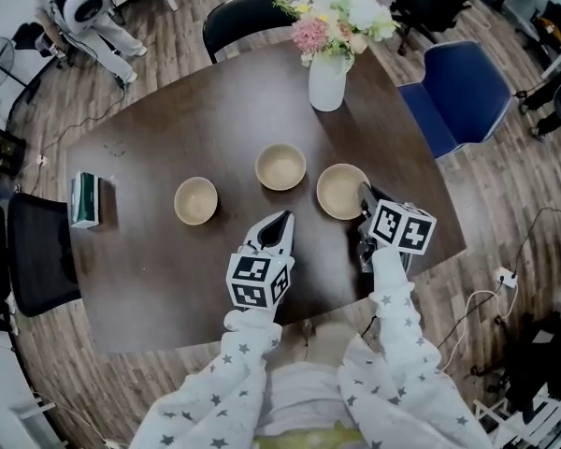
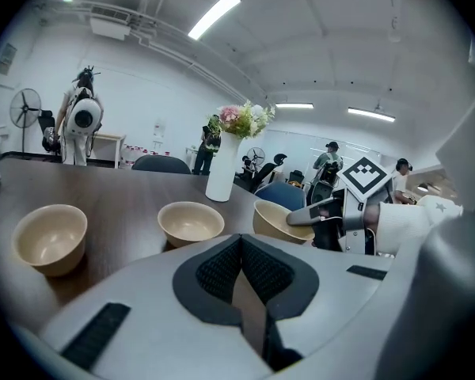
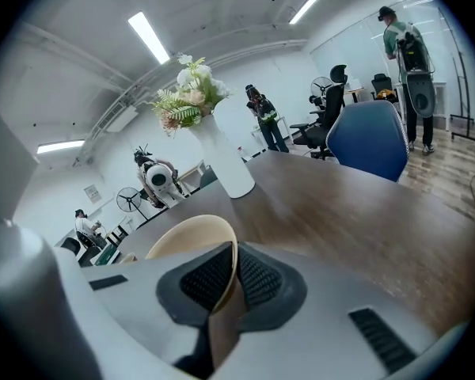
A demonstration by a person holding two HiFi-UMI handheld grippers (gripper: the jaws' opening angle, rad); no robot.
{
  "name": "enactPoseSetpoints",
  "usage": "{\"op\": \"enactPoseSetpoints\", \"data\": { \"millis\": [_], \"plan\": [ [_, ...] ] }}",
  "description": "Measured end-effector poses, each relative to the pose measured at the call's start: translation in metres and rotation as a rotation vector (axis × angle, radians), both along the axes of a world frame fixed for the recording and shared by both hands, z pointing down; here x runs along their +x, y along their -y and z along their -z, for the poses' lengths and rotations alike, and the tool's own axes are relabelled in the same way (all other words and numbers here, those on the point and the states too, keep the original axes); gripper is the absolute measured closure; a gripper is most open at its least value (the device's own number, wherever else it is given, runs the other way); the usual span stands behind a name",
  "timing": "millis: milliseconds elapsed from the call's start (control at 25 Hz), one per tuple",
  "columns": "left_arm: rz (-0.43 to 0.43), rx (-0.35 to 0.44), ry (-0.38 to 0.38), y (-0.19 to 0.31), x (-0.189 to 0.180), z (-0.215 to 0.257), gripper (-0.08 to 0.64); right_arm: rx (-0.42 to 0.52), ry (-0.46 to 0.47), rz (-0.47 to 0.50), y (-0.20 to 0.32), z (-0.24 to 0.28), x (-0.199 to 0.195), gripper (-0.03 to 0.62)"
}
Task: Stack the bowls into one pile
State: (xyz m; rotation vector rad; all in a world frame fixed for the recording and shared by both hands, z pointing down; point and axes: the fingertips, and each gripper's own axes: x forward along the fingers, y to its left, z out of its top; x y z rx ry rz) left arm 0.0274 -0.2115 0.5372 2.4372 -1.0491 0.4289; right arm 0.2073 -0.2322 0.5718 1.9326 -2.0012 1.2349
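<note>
Dark brown wood makes up the table [image 1: 168,138], and near its left edge lies a small green and white box [image 1: 85,199]. Right of the box, well apart from it, the left bowl [image 1: 195,200] sits upright and empty. The middle bowl [image 1: 280,166] stands a little farther from the person, apart from both neighbours.

Below and between these two, the left gripper [image 1: 282,219] hovers over bare wood. Its own view shows the ribbed pads pressed together with nothing between them.

Behind the bowls a white vase [image 1: 326,82] of pink, white and yellow flowers [image 1: 332,17] stands near the far edge.

Farther right, the right bowl [image 1: 339,191] is at the table's near right side, with the right gripper [image 1: 365,193] reaching onto its near rim. In the right gripper view the thin beige rim runs down between the two pads, which pinch it from inside and outside. Whether this bowl rests on the wood or hangs just above it cannot be told.

A blue chair [image 1: 458,92] stands beyond the table's right corner.
</note>
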Motion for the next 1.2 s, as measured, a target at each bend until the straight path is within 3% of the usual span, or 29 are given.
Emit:
{"op": "enactPoseSetpoints", "data": {
  "millis": [600, 1200],
  "plan": [
    [0.12, 0.057, -0.001, 0.023, -0.059, 0.022, 0.534, 0.115, 0.028, 0.06, 0.054, 0.042, -0.059, 0.557],
    [0.176, 0.034, 0.032, 0.03, -0.089, 0.01, 0.534, 0.064, -0.053, 0.153, 0.099, 0.015, -0.11, 0.557]
  ]
}}
